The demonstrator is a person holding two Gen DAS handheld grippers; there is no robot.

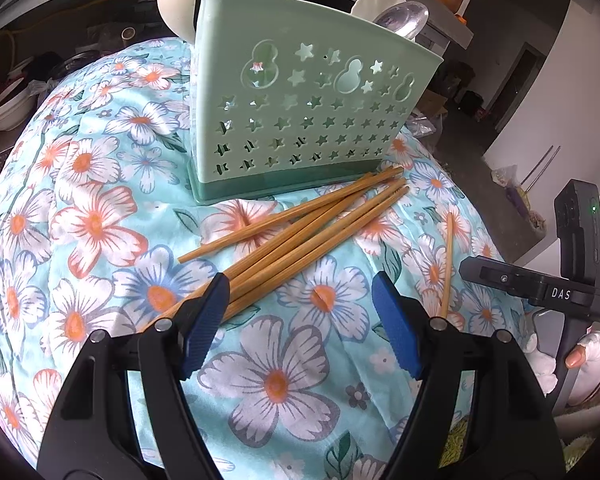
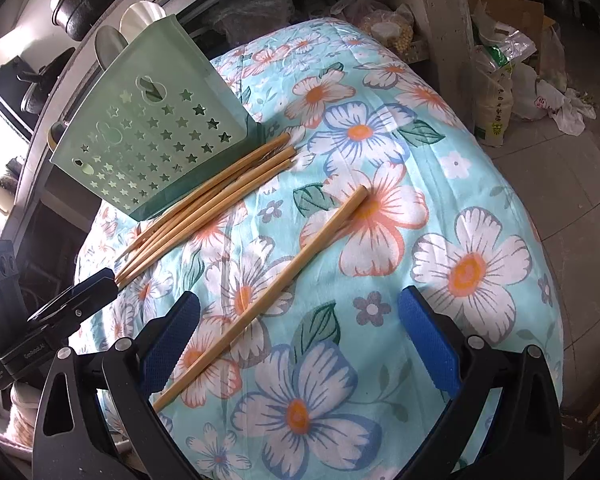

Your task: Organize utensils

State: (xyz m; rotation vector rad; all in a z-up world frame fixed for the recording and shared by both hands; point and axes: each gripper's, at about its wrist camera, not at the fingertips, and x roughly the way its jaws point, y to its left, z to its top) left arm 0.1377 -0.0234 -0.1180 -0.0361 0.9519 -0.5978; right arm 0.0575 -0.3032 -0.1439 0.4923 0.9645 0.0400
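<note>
So we're at the pick-up stage, I'd say. The green holder [image 1: 300, 112] stands upper middle of the left wrist view, spoons [image 1: 404, 18] already poking out the top. A bundle of chopsticks [image 1: 300, 232] lies on the floral cloth [image 1: 100, 220] just in front of it. The left gripper [image 1: 300, 320] is spread wide, holding nothing, its left pad beside the bundle's near ends. The right gripper [image 2: 300, 340] is wide open and empty too, with a lone chopstick [image 2: 284, 280] running between its fingers at lower centre. Next move probably needs a close on that stick.

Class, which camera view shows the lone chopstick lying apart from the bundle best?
The right wrist view: the lone chopstick lies nearly full length across the floral cloth. The left wrist view shows it only foreshortened, partly hidden by a gripper finger.
</note>
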